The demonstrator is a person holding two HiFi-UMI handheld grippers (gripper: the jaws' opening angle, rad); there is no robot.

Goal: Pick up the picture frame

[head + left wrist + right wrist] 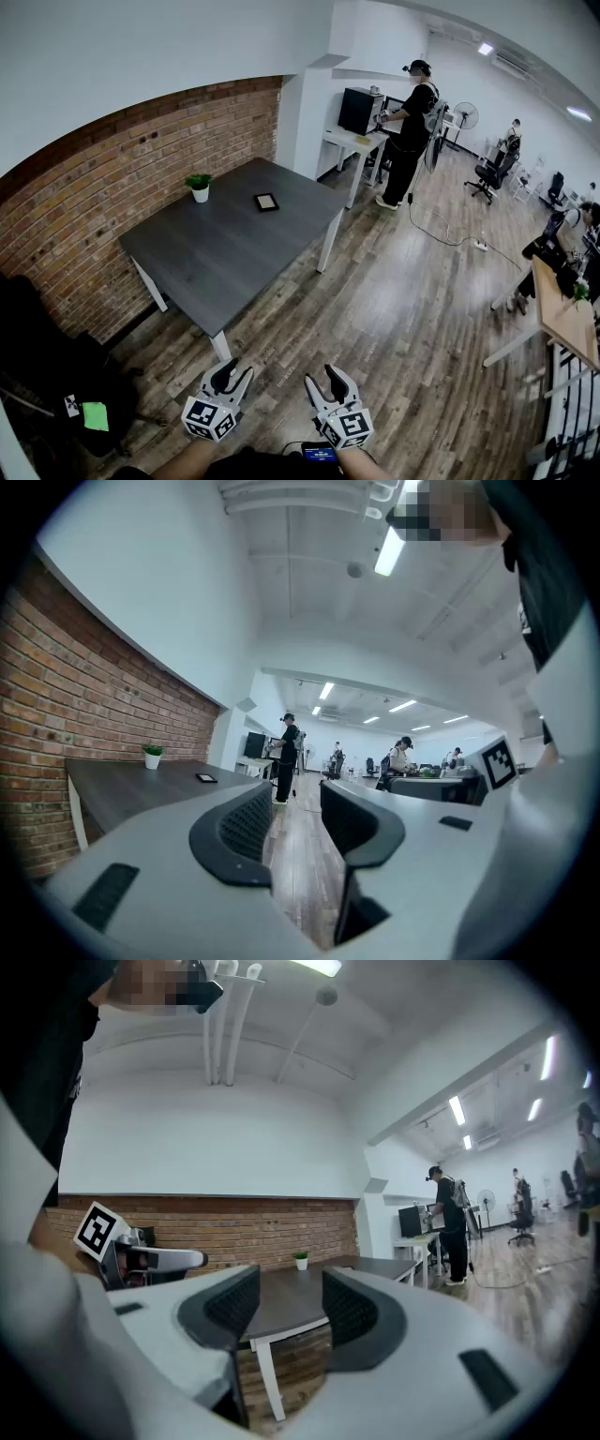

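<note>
Left gripper: the grey two-jaw left gripper with its marker cube is held lowest in the head view, close to the body; its jaws are spread, and only the wooden plank floor is seen through the gap in the left gripper view; nothing is pinched
Right gripper: the matching grey right gripper is held just beside it; its jaws are spread wide with nothing between them
Picture frame: the small dark rectangular picture frame is laid flat on the far half of the dark grey rectangular table with white legs, well apart from both grippers; it is not yet reached
Risk, flat lie: the frame is lying flat and both grippers are pointed level; a level closing is judged likely to pass over it or to skid it along the smooth top; a downward tilt would be called for
Risk, slide: if only one edge is nudged, the frame may be pushed toward the table's far edge rather than caught
Risk, neighbour: the small green plant in a white pot is stood near the frame, toward the red brick wall; it could be knocked over by a wide sweep of the left gripper
Risk, approach: the table's near corner and leg are placed between the grippers and the frame; they could be bumped on a straight walk-up
Risk, grip: a thin frame pinched at one corner alone is judged likely to swing or slip out when lifted
</note>
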